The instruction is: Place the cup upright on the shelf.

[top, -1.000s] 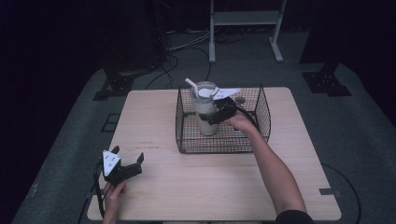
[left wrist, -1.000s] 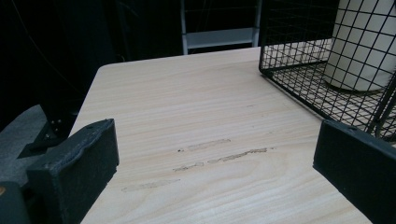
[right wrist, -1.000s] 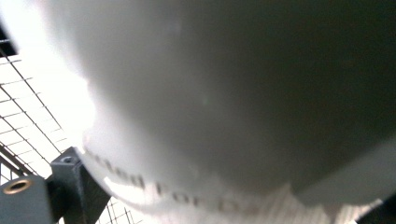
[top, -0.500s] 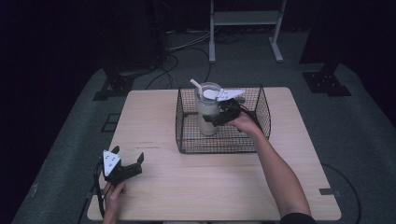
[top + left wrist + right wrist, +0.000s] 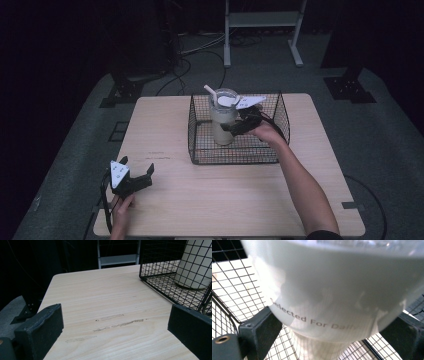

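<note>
right gripper clamps a lidded cup with straw inside the wire basket, apparently to lift it; left gripper rests apart-jawed on the table

Cream tumbler (straw in lid) upright inside black wire basket, mid-table.

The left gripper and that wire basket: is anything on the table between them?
Nothing: in the left gripper view, bare scuffed tabletop runs from the left gripper to the wire basket.
</note>
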`<move>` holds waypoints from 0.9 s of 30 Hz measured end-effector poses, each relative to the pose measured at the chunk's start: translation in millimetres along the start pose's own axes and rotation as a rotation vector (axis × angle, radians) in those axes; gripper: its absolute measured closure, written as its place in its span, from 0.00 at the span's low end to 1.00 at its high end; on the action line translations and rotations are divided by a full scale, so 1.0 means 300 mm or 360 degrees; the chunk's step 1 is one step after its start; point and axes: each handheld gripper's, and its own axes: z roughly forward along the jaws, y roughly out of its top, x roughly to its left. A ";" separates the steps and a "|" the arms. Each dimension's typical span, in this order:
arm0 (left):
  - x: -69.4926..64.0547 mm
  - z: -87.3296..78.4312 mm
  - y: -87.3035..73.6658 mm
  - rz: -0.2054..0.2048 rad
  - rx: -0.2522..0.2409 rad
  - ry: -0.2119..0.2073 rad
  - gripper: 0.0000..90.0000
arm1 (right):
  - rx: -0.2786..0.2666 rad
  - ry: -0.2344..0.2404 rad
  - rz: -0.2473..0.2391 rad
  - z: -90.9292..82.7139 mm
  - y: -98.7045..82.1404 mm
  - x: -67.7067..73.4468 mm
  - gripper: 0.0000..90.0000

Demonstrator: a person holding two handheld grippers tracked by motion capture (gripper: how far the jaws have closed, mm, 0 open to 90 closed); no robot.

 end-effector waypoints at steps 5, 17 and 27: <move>0.000 -0.001 0.000 0.0004 0.0001 -0.0002 0.00 | 0.0014 -0.0029 -0.0021 -0.027 0.006 0.002 0.08; -0.001 -0.001 0.000 0.0005 0.0001 -0.0003 0.00 | 0.0052 -0.0098 0.0020 -0.094 0.025 0.021 0.08; -0.003 -0.001 0.000 0.0004 0.0000 -0.0002 0.00 | 0.0079 -0.0127 0.0045 -0.159 0.035 0.064 0.14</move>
